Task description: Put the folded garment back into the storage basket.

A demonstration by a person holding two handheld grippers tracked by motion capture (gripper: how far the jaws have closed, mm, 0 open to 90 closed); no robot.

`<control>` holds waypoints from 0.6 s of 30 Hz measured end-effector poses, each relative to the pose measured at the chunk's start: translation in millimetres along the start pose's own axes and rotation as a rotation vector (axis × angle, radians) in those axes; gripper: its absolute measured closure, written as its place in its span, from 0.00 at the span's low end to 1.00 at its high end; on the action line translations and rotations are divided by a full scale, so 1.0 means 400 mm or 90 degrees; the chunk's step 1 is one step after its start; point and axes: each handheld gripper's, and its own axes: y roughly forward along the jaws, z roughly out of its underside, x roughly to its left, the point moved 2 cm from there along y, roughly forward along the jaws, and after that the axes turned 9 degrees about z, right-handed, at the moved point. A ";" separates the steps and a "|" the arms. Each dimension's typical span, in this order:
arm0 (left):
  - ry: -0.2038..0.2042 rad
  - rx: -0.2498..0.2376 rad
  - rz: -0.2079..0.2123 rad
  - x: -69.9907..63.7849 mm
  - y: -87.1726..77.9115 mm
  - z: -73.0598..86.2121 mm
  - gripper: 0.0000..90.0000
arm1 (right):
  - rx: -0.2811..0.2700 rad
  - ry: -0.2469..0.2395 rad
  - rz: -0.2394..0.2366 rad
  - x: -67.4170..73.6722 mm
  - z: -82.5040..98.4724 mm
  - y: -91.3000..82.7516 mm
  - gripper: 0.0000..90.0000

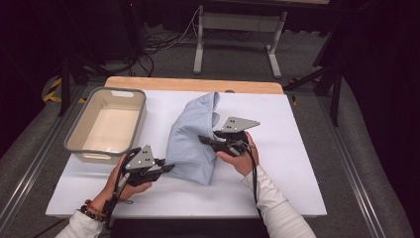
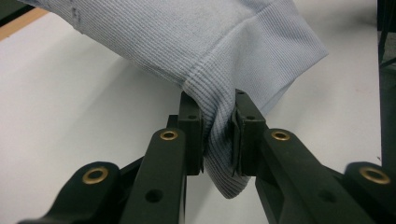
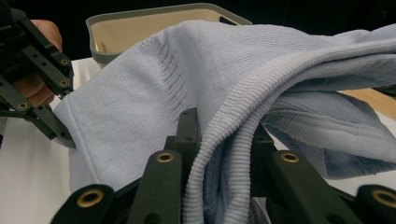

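A pale blue knitted garment [image 1: 190, 136], ribbed at its edges and bunched into loose folds, is seen lying on the white table top [image 1: 292, 163], just right of the grey tub [image 1: 81, 144] with the cream inside. Its near left corner is clamped between the pads of the left gripper [image 1: 166, 168], the ribbed hem [image 2: 219, 140] being pinched into a crease there. A thick ribbed band [image 3: 224, 154] on its right side is gripped by the right gripper [image 1: 208, 140], and the cloth is held slightly raised. The garment's far parts are folded under and cannot be made out; which piece of clothing it is cannot be told
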 end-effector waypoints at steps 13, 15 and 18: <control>0.004 -0.009 -0.032 0.013 -0.056 -0.014 0.86 | -0.014 -0.033 0.007 0.018 -0.067 0.025 0.81; 0.002 -0.009 -0.037 0.018 -0.066 -0.015 0.86 | -0.017 -0.038 0.008 0.021 -0.077 0.030 0.81; 0.003 -0.009 -0.047 0.022 -0.081 -0.018 0.86 | -0.023 -0.042 0.008 0.026 -0.092 0.037 0.81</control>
